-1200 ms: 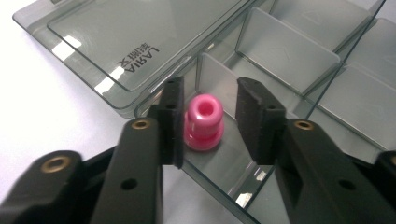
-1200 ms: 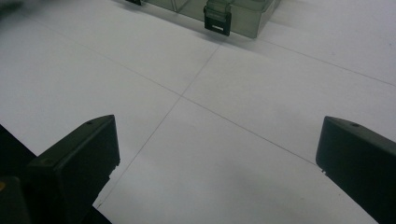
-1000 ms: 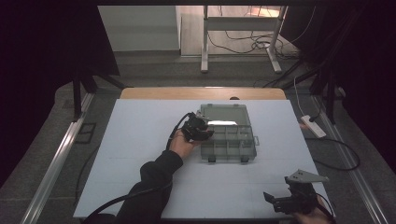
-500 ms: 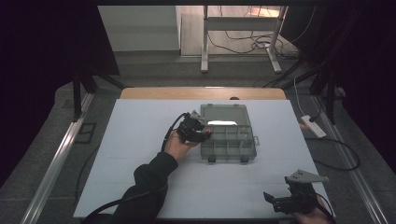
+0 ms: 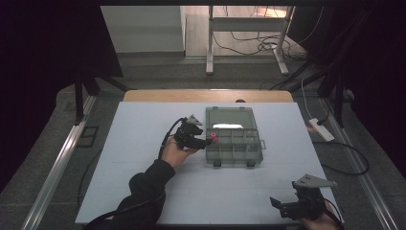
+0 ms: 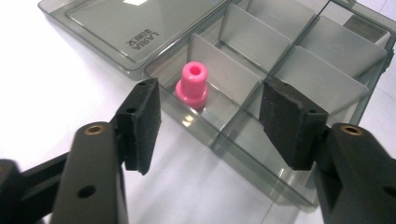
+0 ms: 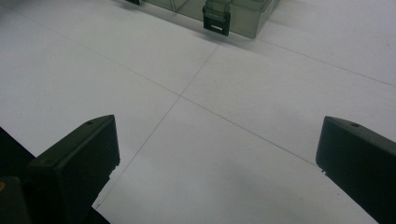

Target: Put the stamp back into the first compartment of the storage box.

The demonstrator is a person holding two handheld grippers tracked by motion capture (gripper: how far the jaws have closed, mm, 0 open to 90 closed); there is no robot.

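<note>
A smoky clear compartment box (image 5: 234, 162) lies open in the middle of the white table, its lid (image 6: 116, 23) flat behind it. A small pink flanged piece (image 6: 193, 85) stands upright in the box's near-left compartment (image 5: 214, 138). My left gripper (image 5: 206, 141) is at the box's left side. Its jaws have just been opening, and they stand apart in front of the pink piece without touching it (image 6: 210, 123). My right gripper (image 5: 280, 205) rests near the table's front right corner, wide open over bare table (image 7: 219, 154).
The box's front latch (image 7: 216, 21) faces the right gripper across bare white table (image 5: 143, 143). A white power strip (image 5: 321, 129) lies off the right edge. Cables and a metal stand (image 5: 210, 43) are on the floor behind.
The left hand has drawn back leftward from the box. Its jaws have parted, and the pink piece now stands free in the compartment. The right gripper has stayed still.
</note>
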